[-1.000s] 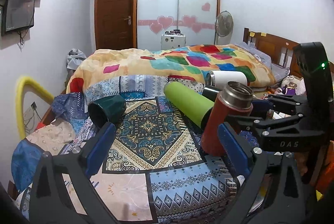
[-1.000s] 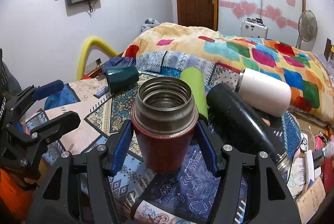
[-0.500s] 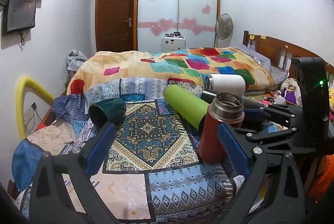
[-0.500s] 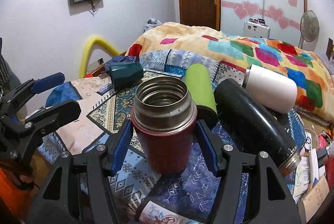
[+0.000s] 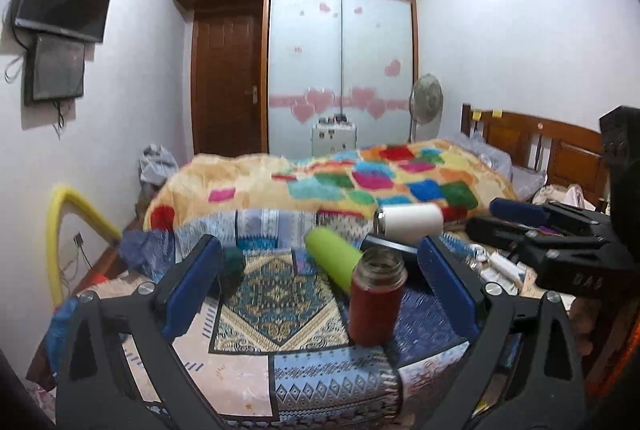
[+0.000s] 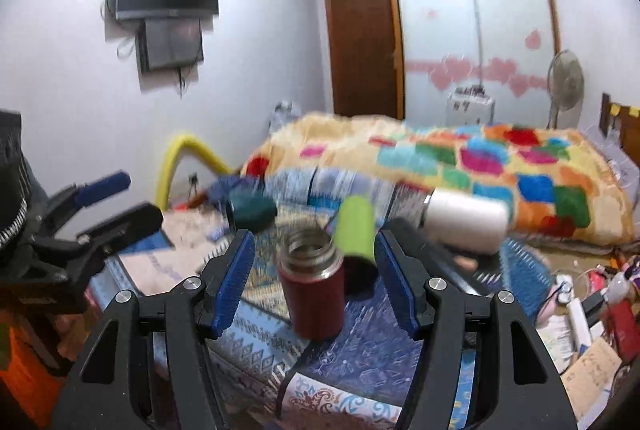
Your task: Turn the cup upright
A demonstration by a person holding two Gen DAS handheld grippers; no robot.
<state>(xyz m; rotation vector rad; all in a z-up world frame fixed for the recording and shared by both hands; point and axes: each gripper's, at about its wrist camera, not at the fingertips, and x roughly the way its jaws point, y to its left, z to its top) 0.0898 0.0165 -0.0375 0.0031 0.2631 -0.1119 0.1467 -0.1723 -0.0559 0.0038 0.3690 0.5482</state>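
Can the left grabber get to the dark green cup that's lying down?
Probably yes. The left gripper is open, and the dark green cup lies on its side just beyond its left finger, nothing visibly between them.

Dark red flask (image 6: 316, 300) with a steel rim, lime-green bottle (image 6: 356, 230), white bottle (image 6: 466, 226), dark teal cup (image 6: 252, 211), all on a blue-and-cream patterned quilt (image 5: 280, 294); blue gripper pads (image 6: 234, 286).

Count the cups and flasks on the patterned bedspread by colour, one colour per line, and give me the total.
Red, standing upright: 1, the red flask
Lime green, lying down: 1, the green flask
White, lying down: 1, the white flask
Black, lying down, mostly hidden: 1, the black flask
Dark green, lying down: 1, the dark green cup
Total: 5
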